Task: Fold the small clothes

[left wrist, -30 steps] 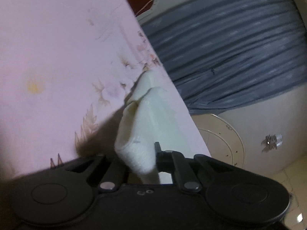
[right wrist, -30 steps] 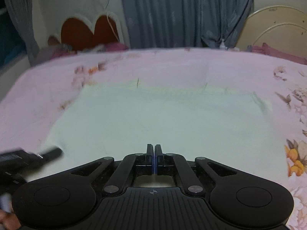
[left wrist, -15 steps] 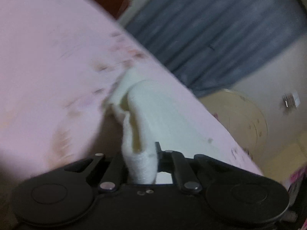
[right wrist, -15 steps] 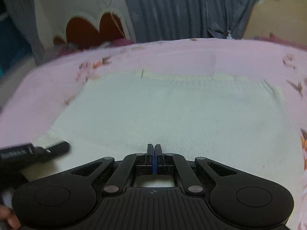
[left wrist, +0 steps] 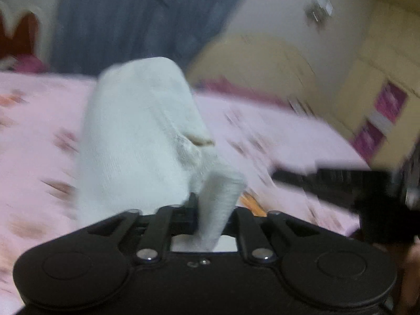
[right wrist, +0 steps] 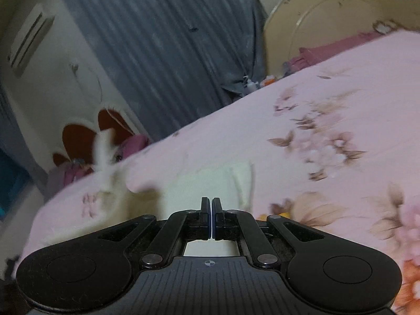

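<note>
A small white knit garment [left wrist: 136, 136] rises in a bunched fold in front of my left gripper [left wrist: 210, 210], which is shut on its edge; a strip of the cloth passes between the fingers. In the right wrist view the same garment [right wrist: 204, 183] lies partly on the pink floral bedsheet [right wrist: 328, 120], with one part lifted and blurred at the left [right wrist: 105, 155]. My right gripper [right wrist: 211, 210] is shut, its fingers pressed together with the garment's near edge at their tips. The right gripper body shows dark at the right of the left wrist view [left wrist: 367, 191].
The bed [left wrist: 288, 141] is covered by the pink flowered sheet. Grey curtains [right wrist: 162, 42] hang behind, with a red heart-shaped headboard [right wrist: 86, 134] at the left and a round cream board [right wrist: 333, 10] at the right. A yellow cabinet [left wrist: 367, 78] stands beyond the bed.
My left gripper has swung right and lifted the garment's edge off the bed. My right gripper has tilted and moved, and the flat garment is now bunched.
</note>
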Demonstrator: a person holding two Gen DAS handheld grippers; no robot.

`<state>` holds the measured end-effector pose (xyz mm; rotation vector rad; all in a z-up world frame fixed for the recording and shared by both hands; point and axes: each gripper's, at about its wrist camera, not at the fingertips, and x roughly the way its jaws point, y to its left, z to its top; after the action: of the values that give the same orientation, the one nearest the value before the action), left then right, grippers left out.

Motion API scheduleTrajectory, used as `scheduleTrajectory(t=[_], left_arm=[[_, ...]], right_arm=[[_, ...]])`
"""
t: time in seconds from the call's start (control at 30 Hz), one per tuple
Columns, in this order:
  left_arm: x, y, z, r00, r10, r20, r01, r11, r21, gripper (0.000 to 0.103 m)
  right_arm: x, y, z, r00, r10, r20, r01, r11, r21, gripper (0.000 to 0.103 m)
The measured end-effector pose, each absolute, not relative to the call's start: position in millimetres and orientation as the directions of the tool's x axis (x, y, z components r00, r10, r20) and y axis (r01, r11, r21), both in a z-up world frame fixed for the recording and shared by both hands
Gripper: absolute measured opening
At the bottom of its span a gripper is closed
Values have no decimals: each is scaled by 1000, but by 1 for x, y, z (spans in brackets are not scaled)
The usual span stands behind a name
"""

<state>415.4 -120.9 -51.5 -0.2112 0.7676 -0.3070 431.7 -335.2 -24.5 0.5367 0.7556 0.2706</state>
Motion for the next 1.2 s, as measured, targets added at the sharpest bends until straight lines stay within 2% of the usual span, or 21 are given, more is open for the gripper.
scheduleTrajectory(t=[0.03,0.07,0.13,0.17,0.2,0.23,0.27,0.37,0.47,0.67,0.9,0.97,1.0,1.13,1.2], left_arm=[[428,-130,-61,630,-363,-687,211,931,-298,36],[431,-142,-67,584,-369,-723,216,929,-300,35],[425,-141,-61,593,-417,-689,245,909,-338,35],[421,-133,-54,611,-431,-664,248,901,-356,36],[419,-121,-48,631,-428,-647,237,901,-364,36],[419,-108,-42,657,-410,-632,220,907,-360,36],[419,-91,-38,688,-378,-620,195,919,-343,36],[432,-41,-41,731,-260,-631,78,950,-302,31],[446,-4,-56,730,-217,-648,6,951,-310,30],[472,-5,-75,689,-257,-677,42,947,-317,30],[466,-3,-86,653,-271,-708,82,954,-289,32],[468,0,-85,648,-282,-708,91,951,-295,33],[467,0,-82,652,-280,-704,92,952,-293,32],[458,-10,-60,679,-304,-668,174,951,-255,29],[463,-22,-63,632,-316,-708,224,949,-223,29]], right_arm=[[432,-344,-25,698,422,-578,-39,829,558,1],[434,-352,-26,690,420,-590,-31,831,556,1],[434,-361,-27,677,415,-607,-26,838,545,3],[430,-361,-26,672,425,-606,-37,837,546,10],[430,-362,-26,668,443,-598,-53,830,555,34],[428,-361,-26,672,452,-587,-66,826,560,44],[429,-358,-26,668,466,-581,-84,822,563,49],[431,-340,-31,621,543,-565,-137,785,604,49],[439,-319,-39,582,564,-585,-157,784,600,49],[459,-292,-65,516,532,-672,-146,827,543,49],[470,-282,-79,472,544,-694,-168,828,535,49],[471,-276,-77,462,537,-706,-186,837,515,22],[470,-273,-75,461,538,-706,-190,837,513,13],[449,-270,-43,531,515,-673,-219,851,478,10],[438,-278,-47,528,481,-700,-179,869,461,10]])
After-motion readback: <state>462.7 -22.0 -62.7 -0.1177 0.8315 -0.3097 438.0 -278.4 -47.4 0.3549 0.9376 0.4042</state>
